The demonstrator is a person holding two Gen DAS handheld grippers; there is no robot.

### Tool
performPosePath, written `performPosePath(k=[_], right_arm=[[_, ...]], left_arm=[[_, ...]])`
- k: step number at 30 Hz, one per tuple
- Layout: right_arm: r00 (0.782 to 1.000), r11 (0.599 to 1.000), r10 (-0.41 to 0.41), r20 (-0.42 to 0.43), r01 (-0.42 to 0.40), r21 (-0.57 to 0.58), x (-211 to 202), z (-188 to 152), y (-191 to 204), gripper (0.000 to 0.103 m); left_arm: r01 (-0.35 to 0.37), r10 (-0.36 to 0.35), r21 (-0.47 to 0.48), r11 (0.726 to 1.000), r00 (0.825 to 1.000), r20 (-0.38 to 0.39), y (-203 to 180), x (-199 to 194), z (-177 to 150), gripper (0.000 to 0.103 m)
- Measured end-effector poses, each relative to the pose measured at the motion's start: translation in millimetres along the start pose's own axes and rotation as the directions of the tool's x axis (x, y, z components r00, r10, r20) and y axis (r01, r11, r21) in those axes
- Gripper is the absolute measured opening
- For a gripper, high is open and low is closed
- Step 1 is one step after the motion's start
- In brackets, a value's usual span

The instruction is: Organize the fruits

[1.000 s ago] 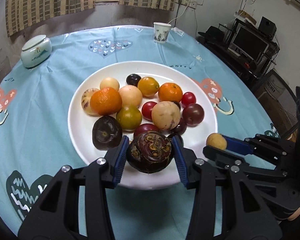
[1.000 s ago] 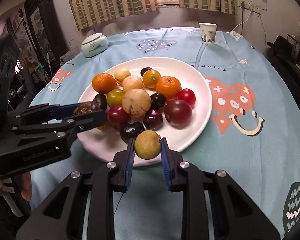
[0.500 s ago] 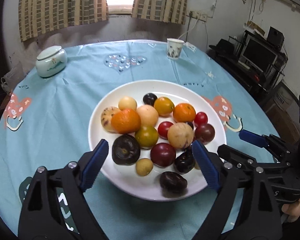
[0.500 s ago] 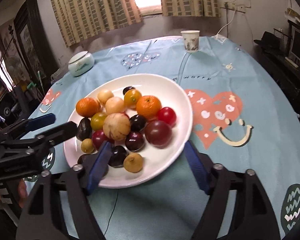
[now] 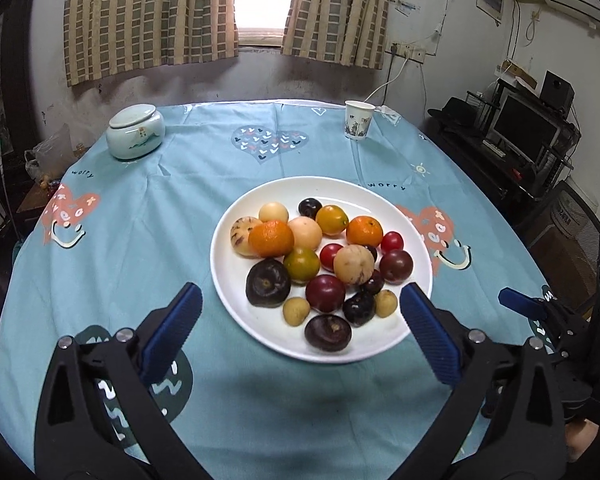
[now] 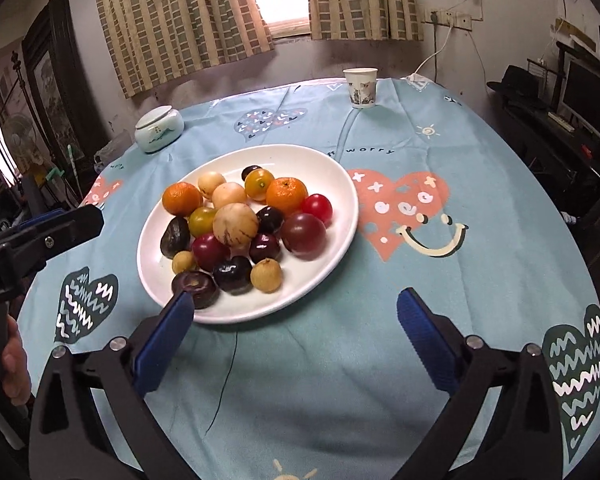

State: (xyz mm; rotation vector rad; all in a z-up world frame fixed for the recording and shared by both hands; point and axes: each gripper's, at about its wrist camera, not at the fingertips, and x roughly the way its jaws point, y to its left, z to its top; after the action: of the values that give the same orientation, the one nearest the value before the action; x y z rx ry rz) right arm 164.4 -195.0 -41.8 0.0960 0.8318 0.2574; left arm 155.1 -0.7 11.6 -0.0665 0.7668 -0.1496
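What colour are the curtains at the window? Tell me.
The curtains are beige with a brown checked pattern, shown best in the left wrist view.

cloth (image 5: pixel 140 240) bare L+R of plate (image 5: pixel 228 280) | jar (image 5: pixel 135 132), cup (image 5: pixel 358 120) far edge

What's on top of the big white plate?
The white plate holds a pile of fruit: two oranges, red tomatoes, dark plums, pale round fruits and small tan ones. Anything underneath the pile is covered, so I can't tell.
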Motion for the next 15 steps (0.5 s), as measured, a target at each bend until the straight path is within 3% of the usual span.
performPosePath(k=[6,15], right_arm=[[1.000,0.999,-0.013,0.009,0.013,-0.034,-7.8,1.7,9.1,0.102],[1.000,0.999,0.001,0.023,0.000,-0.035,-18.5,0.3,14.6,0.102]], left_arm=[[-0.066,0.066,0.017,0.998,0.997,0.030,0.1,-13.1,2.5,0.101],[-0.055,0.055,-0.003,0.999,0.998,0.037,6.8,-15.5,5.8,0.101]])
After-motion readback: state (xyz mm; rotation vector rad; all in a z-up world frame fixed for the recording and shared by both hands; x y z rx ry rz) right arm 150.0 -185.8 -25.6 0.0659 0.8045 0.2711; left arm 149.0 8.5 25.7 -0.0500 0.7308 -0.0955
